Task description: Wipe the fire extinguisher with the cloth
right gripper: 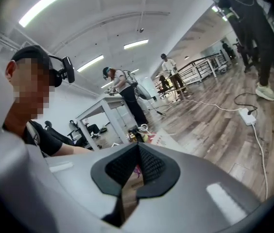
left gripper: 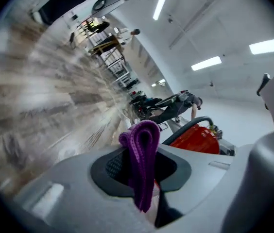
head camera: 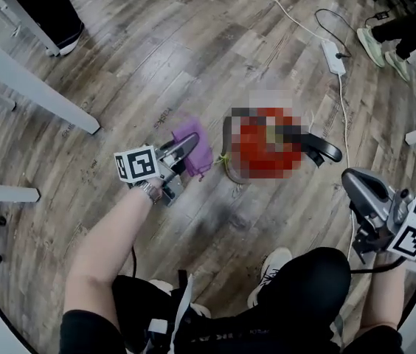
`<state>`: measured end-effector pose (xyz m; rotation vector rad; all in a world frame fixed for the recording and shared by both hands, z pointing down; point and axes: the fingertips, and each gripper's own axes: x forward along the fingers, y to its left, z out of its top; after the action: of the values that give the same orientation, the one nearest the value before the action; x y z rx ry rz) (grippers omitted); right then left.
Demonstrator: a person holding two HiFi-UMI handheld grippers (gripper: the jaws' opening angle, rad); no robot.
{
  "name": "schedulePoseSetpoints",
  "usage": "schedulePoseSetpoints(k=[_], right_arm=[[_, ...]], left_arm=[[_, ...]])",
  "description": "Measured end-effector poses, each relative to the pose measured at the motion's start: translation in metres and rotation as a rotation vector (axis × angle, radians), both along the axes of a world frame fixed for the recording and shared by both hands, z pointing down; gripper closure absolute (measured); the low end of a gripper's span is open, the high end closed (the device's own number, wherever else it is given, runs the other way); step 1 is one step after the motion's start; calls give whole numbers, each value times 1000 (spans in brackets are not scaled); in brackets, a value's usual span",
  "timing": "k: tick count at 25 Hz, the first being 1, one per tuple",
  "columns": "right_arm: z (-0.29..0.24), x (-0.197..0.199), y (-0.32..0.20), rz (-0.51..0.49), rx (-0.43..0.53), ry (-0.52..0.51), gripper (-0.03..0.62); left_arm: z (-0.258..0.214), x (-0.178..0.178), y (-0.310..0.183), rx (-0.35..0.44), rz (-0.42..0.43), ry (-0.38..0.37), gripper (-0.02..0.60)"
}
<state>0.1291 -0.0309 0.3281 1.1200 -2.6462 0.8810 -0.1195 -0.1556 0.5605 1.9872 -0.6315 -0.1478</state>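
1. Because wiping comes next, the left gripper (head camera: 183, 150) pinches a folded purple cloth (head camera: 203, 154) low, just beside the extinguisher (head camera: 267, 147).
2. Extinguisher sits on the wood floor (head camera: 193, 65), between both grippers.
3. Right gripper (head camera: 352, 181) is pressed together and empty, likely kept clear, off to its right.

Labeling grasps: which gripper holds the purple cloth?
The left gripper, shut on the purple cloth near the fire extinguisher; the right gripper is shut and empty.
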Motion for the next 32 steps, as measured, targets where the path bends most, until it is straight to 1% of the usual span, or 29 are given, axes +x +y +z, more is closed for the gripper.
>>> schedulePoseSetpoints(k=[1,2,5,6,7,10,12,13,15,18,19,22,24,27,29,32], right_arm=[[7,8,1,26,-11,-6,589],[13,14,3,46,-21,-14,589],[30,27,7,77,-53,-36,589],[34,30,9,83,-60,-40,589],[38,32,10,91,-66,-44,589],[48,37,11,115,-84,-60,589],[52,36,13,123,-89,-72,589],[53,34,14,121,-90,-72,589],[52,35,14,113,-85,-54,589],[48,44,10,128,-63,-31,589],[46,47,9,138,-56,-32,589],[42,54,6,161,-40,-48,589],[40,56,5,168,-31,-55,589],[36,55,4,168,-16,-67,589],[34,54,6,169,-12,-71,589],[33,55,5,173,-8,-73,589]], left_arm=[[23,5,1,-47,-21,12,508],[43,8,0,-90,-67,31,508],[97,3,-2,-221,-305,109,508],[115,4,1,-258,-361,120,508],[133,9,7,-286,-388,118,508],[175,31,28,-340,-414,95,508],[187,31,28,-351,-448,110,508],[187,30,25,-349,-450,117,509],[178,33,17,-337,-405,136,509],[147,45,5,-309,-298,200,511],[132,47,0,-298,-280,231,511],[75,55,-15,-247,-230,360,514],[31,61,-21,-196,-175,408,514],[-25,62,-27,-125,-104,404,514],[-60,63,-29,-70,-55,378,514],[-111,62,-28,44,8,333,514]])
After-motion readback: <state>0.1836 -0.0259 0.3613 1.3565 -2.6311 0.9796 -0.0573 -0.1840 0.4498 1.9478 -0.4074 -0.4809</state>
